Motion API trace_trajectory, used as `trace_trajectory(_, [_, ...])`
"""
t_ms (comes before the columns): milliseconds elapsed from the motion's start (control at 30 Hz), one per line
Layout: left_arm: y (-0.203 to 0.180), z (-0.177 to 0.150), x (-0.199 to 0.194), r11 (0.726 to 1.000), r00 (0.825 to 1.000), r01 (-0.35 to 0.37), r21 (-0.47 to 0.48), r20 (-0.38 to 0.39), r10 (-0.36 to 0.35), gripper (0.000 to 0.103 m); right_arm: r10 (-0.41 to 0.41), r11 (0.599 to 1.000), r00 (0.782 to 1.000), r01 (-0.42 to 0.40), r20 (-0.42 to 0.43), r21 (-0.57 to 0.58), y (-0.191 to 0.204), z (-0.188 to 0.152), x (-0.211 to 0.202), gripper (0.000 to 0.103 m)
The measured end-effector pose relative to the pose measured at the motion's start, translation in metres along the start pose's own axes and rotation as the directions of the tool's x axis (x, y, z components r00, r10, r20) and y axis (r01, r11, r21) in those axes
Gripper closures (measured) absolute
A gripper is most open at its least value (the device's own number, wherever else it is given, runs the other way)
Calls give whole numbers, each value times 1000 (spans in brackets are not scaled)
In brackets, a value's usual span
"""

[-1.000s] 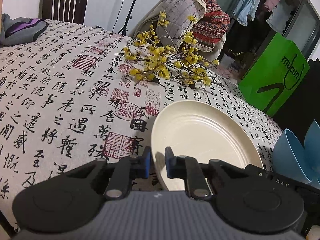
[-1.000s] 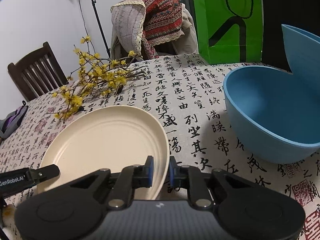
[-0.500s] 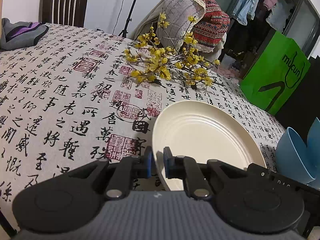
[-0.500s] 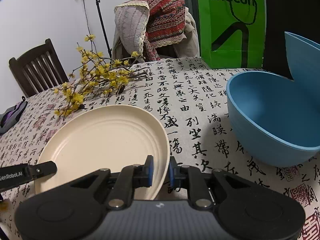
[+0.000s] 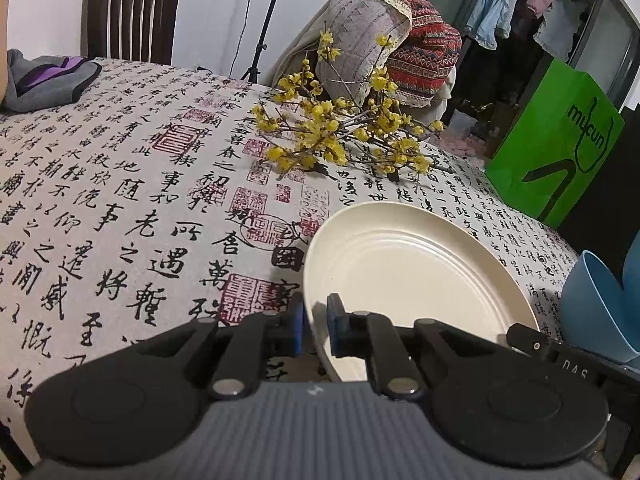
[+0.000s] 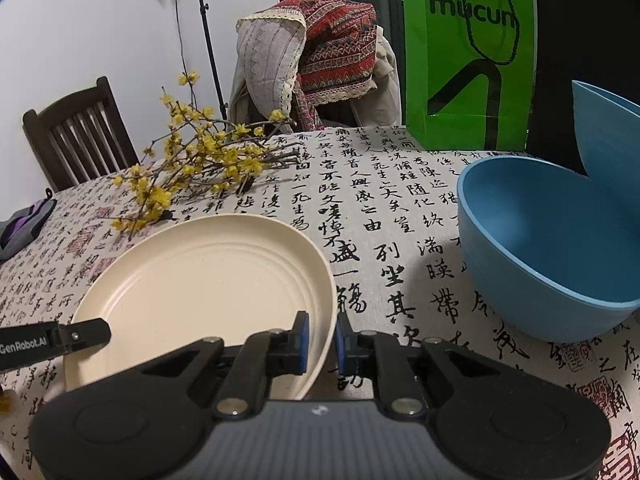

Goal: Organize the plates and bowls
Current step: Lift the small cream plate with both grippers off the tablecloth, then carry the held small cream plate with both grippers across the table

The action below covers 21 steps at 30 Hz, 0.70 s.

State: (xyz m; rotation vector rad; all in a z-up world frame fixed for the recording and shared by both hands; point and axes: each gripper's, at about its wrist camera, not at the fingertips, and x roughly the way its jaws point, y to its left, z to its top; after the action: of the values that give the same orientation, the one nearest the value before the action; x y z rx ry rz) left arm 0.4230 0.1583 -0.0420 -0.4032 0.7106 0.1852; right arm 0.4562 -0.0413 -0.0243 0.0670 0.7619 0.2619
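Note:
A cream plate (image 5: 408, 264) lies on the calligraphy tablecloth, held at two sides of its near rim. My left gripper (image 5: 316, 320) is shut on its left edge, blue pads on either side of the rim. In the right wrist view my right gripper (image 6: 322, 332) straddles the right edge of the plate (image 6: 200, 280); its jaws are closing, with the rim pinched between the pads. A blue bowl (image 6: 552, 248) stands just right of the plate. A second blue bowl (image 6: 608, 128) stands tilted behind it.
Yellow flowering branches (image 5: 340, 136) lie on the cloth beyond the plate. A green paper bag (image 6: 468, 56) stands at the table's far edge, beside a chair draped with patterned cloth (image 6: 316, 48). A grey-purple cloth (image 5: 44, 80) lies far left.
The right jaws have drawn slightly tighter on the plate's rim. Both hands and the plate stay about where they were.

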Motion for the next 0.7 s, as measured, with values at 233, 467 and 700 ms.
trace_trajectory(233, [-3, -1, -3, 1000, 1000, -17, 25, 22, 16, 91, 7, 1000, 1000, -7, 16, -9, 1, -1, -2, 92])
trace_trajectory(467, [-4, -1, -4, 999, 999, -28, 36, 34, 26, 91, 15, 1000, 1000, -15, 27, -16, 2, -1, -4, 92])
trace_trajectory(700, [-3, -1, 0, 999, 999, -42, 28, 9, 42, 90, 16, 999, 1000, -17, -8, -29, 4, -1, 1, 90])
